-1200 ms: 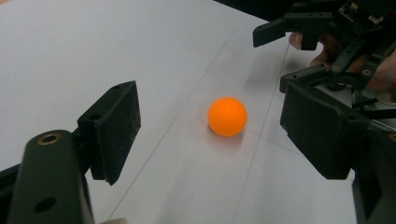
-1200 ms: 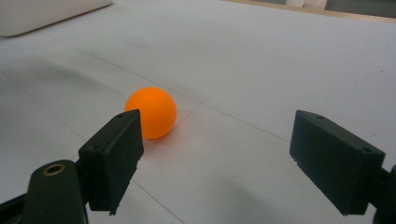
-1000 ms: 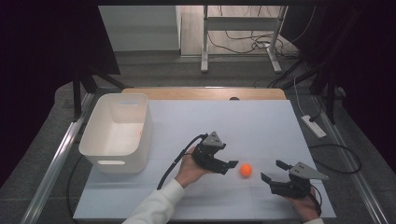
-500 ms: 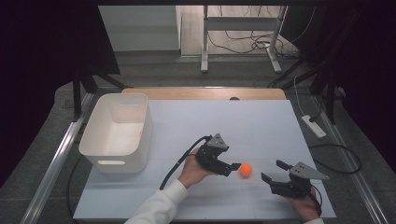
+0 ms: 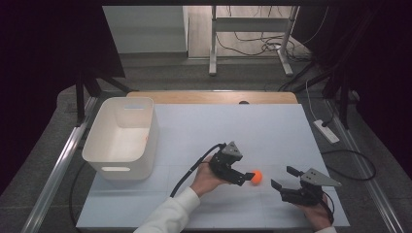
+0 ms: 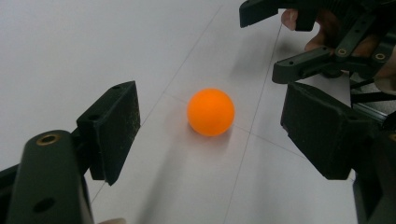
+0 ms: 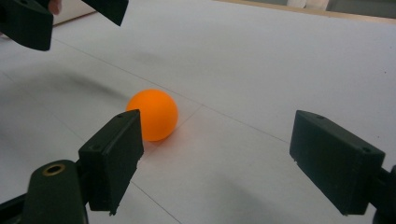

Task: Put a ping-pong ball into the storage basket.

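Note:
An orange ball (image 5: 256,176) lies on the white table (image 5: 233,131), right of centre near the front. My left gripper (image 5: 246,177) reaches it from the left, its tips right beside the ball. In the left gripper view the ball (image 6: 210,112) sits in the gap ahead of the wide-apart jaws, touching neither pad. My right gripper (image 5: 284,177) stands open a short way to the ball's right, pointing at it. In the right gripper view the ball (image 7: 152,114) rests beyond the left pad (image 7: 114,154), apart from it, with the other gripper (image 7: 28,18) at top left.
A white plastic bin (image 5: 150,131) stands at the left of the table, its inside bare. A black cable (image 5: 189,172) trails from the left gripper toward the front edge. A wooden strip (image 5: 209,97) runs along the far edge.
My left gripper has slid a little to the right, bringing its tips up to the ball. The ball and the right gripper have stayed put.

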